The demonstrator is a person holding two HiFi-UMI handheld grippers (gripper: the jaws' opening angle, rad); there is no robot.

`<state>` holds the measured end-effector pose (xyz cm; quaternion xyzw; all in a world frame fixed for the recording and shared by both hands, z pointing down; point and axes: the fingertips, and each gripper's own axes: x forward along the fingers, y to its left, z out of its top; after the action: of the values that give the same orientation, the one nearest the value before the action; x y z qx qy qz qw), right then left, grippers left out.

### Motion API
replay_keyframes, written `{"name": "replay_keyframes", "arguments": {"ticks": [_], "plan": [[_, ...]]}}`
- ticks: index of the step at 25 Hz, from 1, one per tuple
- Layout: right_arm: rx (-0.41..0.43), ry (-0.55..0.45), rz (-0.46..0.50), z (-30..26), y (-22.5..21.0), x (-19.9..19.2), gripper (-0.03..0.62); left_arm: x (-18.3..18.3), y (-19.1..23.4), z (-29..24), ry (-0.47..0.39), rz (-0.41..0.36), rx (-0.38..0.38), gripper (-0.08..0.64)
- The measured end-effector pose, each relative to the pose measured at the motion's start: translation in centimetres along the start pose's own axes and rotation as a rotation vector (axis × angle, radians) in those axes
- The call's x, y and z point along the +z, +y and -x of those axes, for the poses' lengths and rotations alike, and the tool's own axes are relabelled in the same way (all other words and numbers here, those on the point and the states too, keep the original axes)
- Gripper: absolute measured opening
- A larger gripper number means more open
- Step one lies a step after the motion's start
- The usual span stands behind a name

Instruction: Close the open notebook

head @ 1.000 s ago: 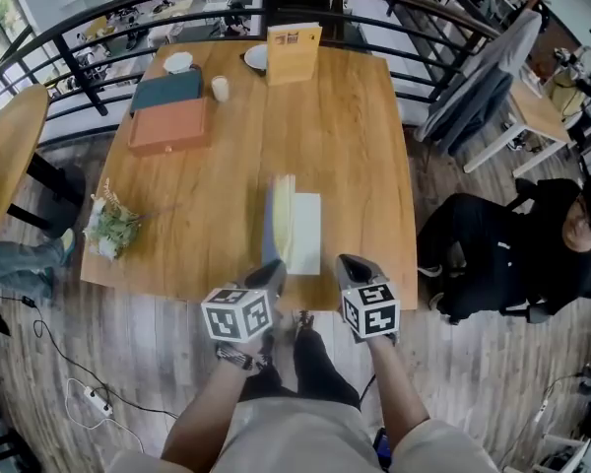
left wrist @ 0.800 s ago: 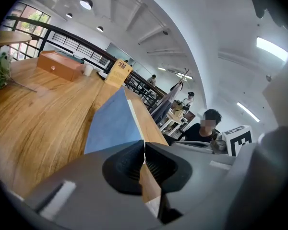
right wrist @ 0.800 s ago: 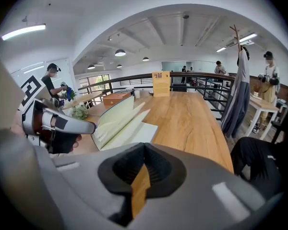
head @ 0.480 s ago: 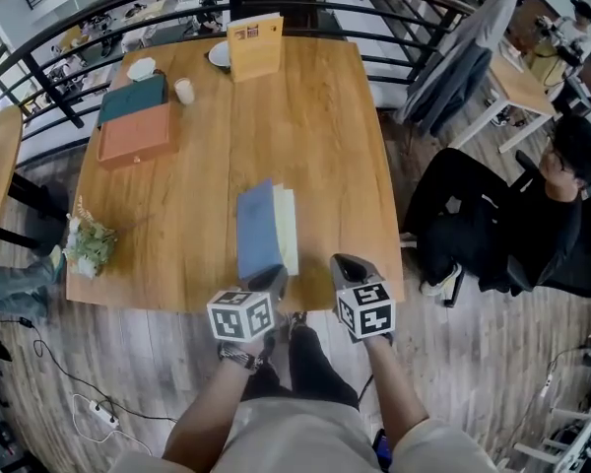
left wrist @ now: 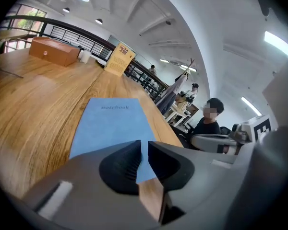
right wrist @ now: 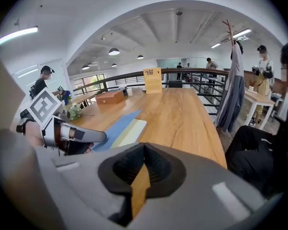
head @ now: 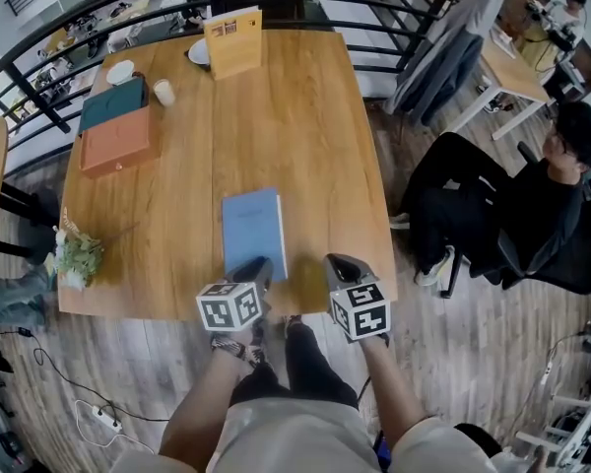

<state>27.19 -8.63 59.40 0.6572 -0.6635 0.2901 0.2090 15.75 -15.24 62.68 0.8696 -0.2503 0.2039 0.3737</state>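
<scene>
Swung shut since earlier: thin blue-covered notebook point(head: 253, 232) | left gripper point(head: 263, 263) just eased apart, gripping nothing | right gripper point(head: 333, 260) closed, empty

Wood table point(head: 315, 146): blue notebook point(head: 252, 233) (closed) at near edge; plant point(head: 74, 259) near left; orange box point(head: 117, 142), cup point(head: 164, 93), sign point(head: 233, 42) far.

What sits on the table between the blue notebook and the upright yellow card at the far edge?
Nothing: bare wood of the table runs from the notebook to the yellow card, clearest in the head view.
</scene>
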Motion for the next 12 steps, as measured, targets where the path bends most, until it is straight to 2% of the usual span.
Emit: {"name": "replay_keyframes", "arguments": {"ticks": [5,8,12], "plan": [[0.003,0.013,-0.001,-0.8,-0.3,-0.3,0.000,-1.3,1.2,-2.5,0.091,-0.099,0.049,0.006],[0.009,0.021,-0.004,-1.2,-0.5,-0.4,0.000,-2.6,1.3,-3.9,0.165,-0.155,0.054,0.006],[0.011,0.027,-0.022,-1.4,-0.9,-0.6,0.000,-3.3,1.4,-4.6,0.214,-0.227,0.077,0.006]]}}
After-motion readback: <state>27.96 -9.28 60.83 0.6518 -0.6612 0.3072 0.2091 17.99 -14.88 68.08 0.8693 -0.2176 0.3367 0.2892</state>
